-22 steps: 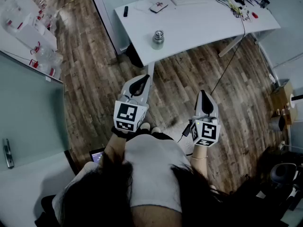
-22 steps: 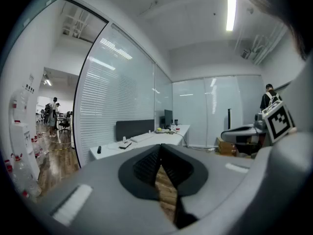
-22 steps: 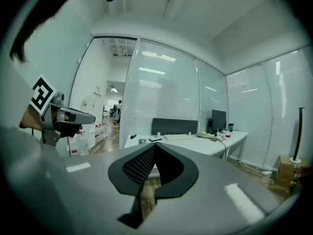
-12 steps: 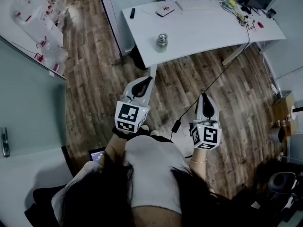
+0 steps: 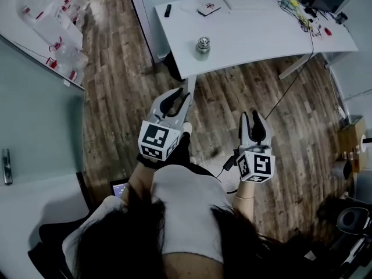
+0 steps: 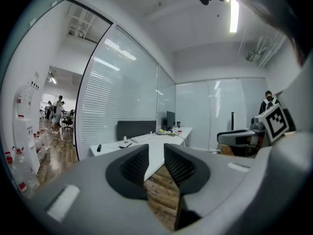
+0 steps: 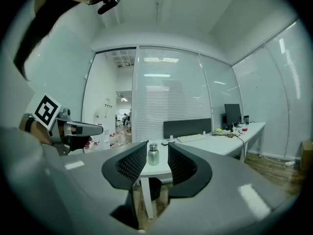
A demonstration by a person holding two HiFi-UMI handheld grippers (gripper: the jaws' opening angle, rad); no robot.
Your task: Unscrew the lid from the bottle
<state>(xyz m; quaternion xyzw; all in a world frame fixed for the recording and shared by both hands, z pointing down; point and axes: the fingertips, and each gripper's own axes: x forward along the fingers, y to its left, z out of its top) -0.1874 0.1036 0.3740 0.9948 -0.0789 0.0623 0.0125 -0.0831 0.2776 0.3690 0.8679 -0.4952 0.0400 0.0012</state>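
holding nothing, left gripper (image 5: 176, 101) and right gripper (image 5: 253, 121) sit parted, far from the bottle (image 5: 203, 45).

The right gripper (image 7: 158, 151) holds its two dark ribbed jaws apart and level, with nothing pressed between them. Through the gap a small silver metal bottle (image 7: 153, 155) with its lid on stands upright near the end of a long white table (image 7: 215, 143), well away from the jaws. At the left edge the left gripper (image 7: 93, 129) with its square-marker cube points toward the table, and a dark monitor (image 7: 232, 114) stands at the table's far right end.
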